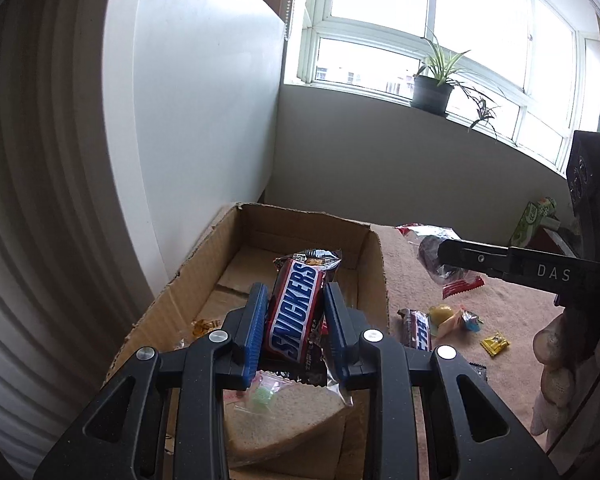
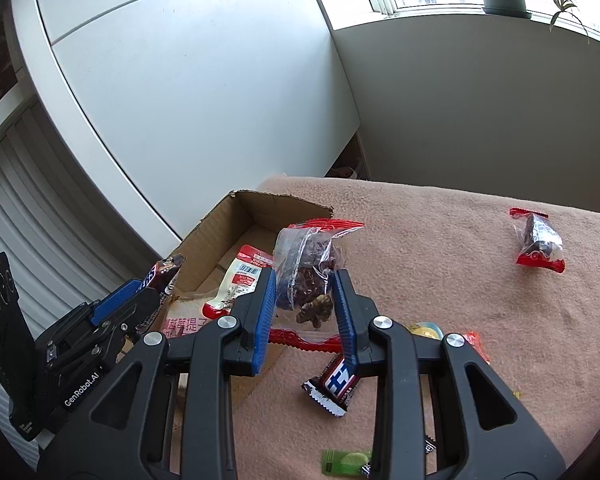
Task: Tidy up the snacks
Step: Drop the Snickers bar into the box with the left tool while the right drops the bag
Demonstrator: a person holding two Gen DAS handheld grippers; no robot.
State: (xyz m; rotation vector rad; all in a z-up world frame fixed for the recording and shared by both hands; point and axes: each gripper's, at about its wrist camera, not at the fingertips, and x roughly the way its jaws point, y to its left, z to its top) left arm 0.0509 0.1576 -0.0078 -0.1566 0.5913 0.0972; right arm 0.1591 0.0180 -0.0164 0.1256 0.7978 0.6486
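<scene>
Two snacks are carried at once. At ten o'clock of the pink cloth-covered table (image 2: 440,232), the open brown cardboard box (image 1: 374,264) is overhung by the left gripper (image 1: 296,316), clamped on a brown Snickers bar (image 1: 294,312). At three o'clock of it, the right gripper (image 2: 306,312) is clamped on a clear red-edged packet of dark dried fruit (image 2: 308,276), beside the box's rim. Each should be released only once well inside the walls.

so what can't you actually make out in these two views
- Cardboard box floor, left wrist view: near part hidden by the left tongs and the Snickers bar they hold.
- Dark chocolate bar, right wrist view: label partly covered by the right tongs.
- Green packet, right wrist view: blurred, cut by the bottom edge.
</scene>
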